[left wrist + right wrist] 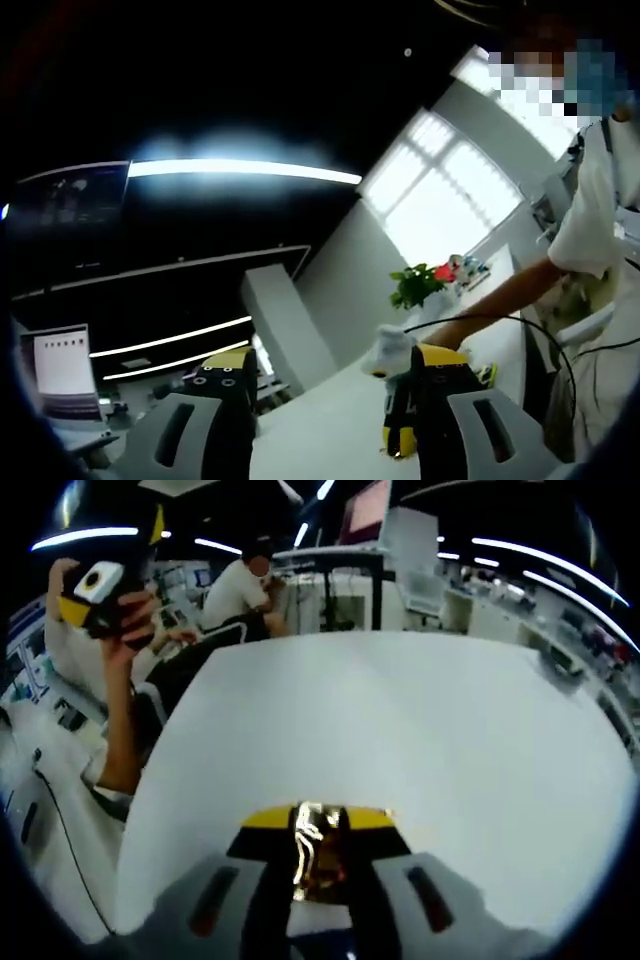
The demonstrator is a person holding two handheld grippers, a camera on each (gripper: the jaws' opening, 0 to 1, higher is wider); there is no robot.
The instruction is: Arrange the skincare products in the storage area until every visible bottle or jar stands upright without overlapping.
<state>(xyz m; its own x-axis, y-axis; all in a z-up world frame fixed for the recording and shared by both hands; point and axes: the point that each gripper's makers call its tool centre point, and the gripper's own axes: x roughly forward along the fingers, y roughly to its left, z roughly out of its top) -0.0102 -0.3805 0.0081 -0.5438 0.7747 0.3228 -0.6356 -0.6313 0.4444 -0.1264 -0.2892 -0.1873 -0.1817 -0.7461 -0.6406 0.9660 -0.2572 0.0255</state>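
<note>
Gold item: shiny, small, pinched between the right gripper point(318, 865) jaws; no readable label.
Left gripper point(330, 425): jaws wide apart, holding nothing, raised above the tabletop.
Tabletop point(400, 730): white, bare surface beyond the right gripper.

1. A broad white desk point(400, 730) spans the right gripper view.
2. Beyond the desk's far edge stand office workstations point(400, 550) under ceiling light strips point(530, 555).
3. In the left gripper view, bright windows point(450, 190) glow above a green potted plant point(418, 285).

Gold-glinting skincare item point(318, 855) between jaws
</note>
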